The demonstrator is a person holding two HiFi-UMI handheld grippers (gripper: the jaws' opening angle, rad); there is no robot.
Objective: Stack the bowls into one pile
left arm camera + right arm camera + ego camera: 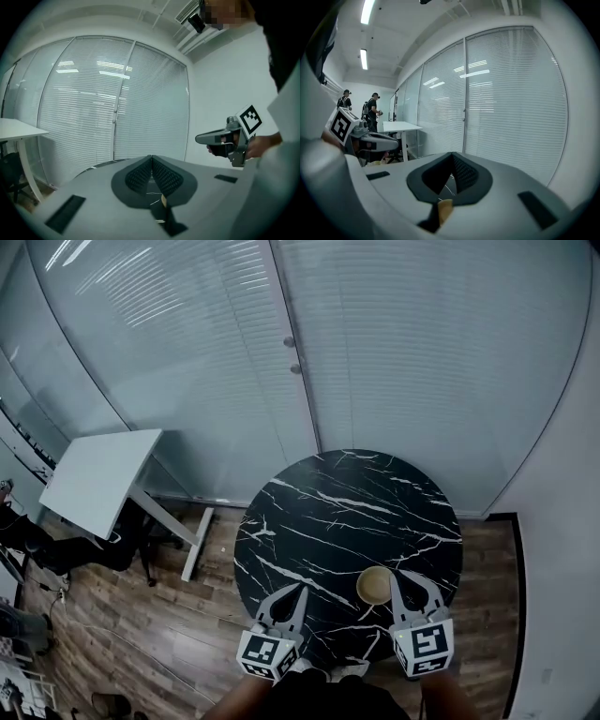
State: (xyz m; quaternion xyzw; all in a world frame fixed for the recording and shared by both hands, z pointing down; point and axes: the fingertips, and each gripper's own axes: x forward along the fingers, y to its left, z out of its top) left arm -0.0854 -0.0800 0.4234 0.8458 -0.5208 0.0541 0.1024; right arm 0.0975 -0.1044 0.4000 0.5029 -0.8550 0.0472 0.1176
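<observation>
One round black tabletop (319, 512) veined in white carries a single tan round bowl (374, 585), seen from above. Whether more bowls are nested inside it I cannot tell; its inside shows only a tan surface. The bowl sits near the tabletop's near edge, between the two grippers and just beside the right one.

The left gripper (286, 604) has its jaws pressed together with nothing between them. The right gripper (411, 596) likewise has its jaws fully closed and holds nothing.

One white rectangular desk (98, 474) stands well apart to the left on the wooden floor (141, 634), before a glass wall with blinds (412, 352).
</observation>
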